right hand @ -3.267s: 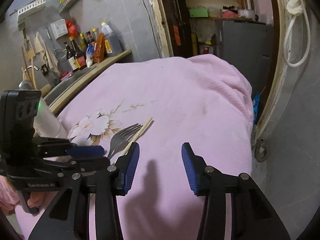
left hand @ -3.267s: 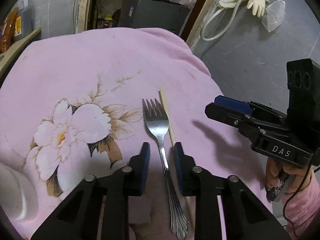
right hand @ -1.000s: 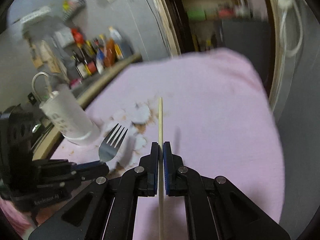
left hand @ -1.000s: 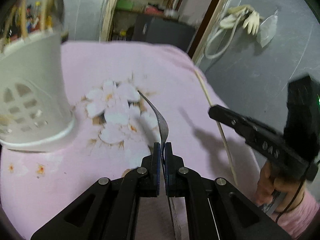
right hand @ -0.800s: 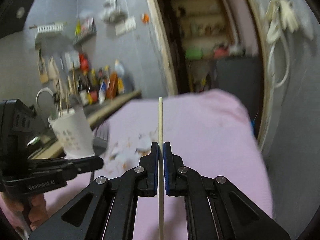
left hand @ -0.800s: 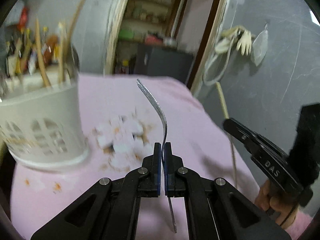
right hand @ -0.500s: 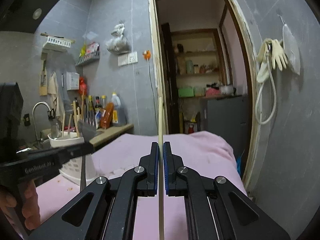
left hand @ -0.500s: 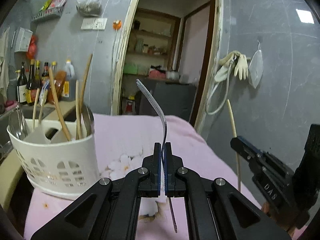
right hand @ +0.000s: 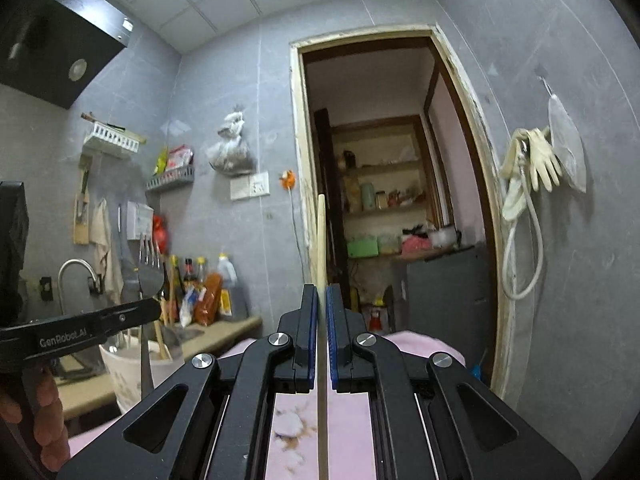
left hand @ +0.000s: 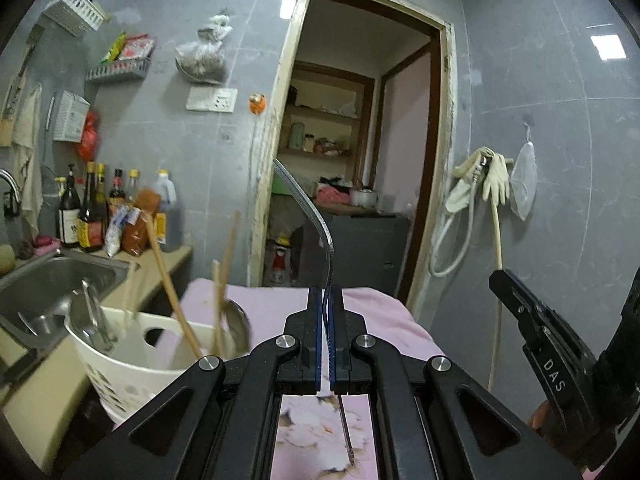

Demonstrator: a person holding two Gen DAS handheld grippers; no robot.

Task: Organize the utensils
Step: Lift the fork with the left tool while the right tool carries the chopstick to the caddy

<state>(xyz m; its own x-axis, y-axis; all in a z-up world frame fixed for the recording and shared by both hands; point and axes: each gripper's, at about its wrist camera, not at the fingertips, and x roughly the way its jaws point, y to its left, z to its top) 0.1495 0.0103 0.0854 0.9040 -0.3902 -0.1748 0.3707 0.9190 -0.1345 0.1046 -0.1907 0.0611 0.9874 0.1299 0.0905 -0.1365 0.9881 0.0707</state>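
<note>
fork: clamped mid-handle in shut left gripper, tines up, above the pink cloth
chopstick: pinched upright in shut right gripper, well right of the fork
holder: white, low at left by the sink, crowded with chopsticks and spoons
step: carry both over the holder
how: tip handles down, aim for a gap, lower before releasing
risk: knocking the leaning sticks

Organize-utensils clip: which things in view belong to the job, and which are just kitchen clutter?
Job:
- fork, clamped in the left gripper
- chopstick, clamped in the right gripper
- white utensil holder, already holding utensils

Lying about:
- sauce bottles
- sink
- rubber gloves on the wall
- pink floral cloth
</note>
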